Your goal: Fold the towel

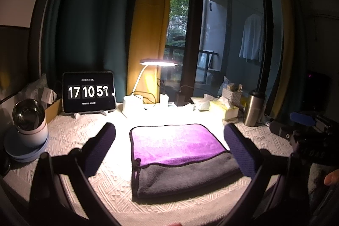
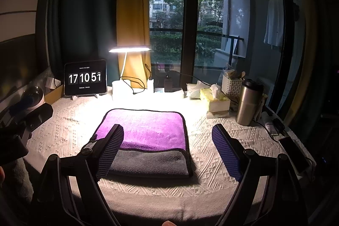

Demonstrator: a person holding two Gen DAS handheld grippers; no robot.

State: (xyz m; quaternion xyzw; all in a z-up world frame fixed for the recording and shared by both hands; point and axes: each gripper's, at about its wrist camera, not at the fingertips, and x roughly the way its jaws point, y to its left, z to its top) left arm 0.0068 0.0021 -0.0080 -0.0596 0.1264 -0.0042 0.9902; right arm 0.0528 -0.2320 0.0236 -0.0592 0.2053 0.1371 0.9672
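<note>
The towel (image 1: 180,158) lay folded flat on the bench (image 1: 70,130), centred on the white textured cloth under the lit desk lamp (image 1: 159,62). Its purple face covered the far portion; a grey band showed along the near edge, with a dark trim line between the two colours.

The left gripper (image 1: 169,151) hung above the near side of the towel with its jaws set wide apart, one finger on either side of the towel and nothing held between them. The right gripper (image 2: 167,151) was likewise spread wide and held nothing; in the right wrist view its left-hand finger overlapped the towel's near left corner, while the other finger stood over bare cloth to the right.

Along the far edge of the bench stood a tablet clock (image 2: 85,77) reading 17 10 51, a tissue box (image 2: 215,100) and a steel tumbler (image 2: 249,102). A phone (image 2: 294,155) lay near the right edge.
</note>
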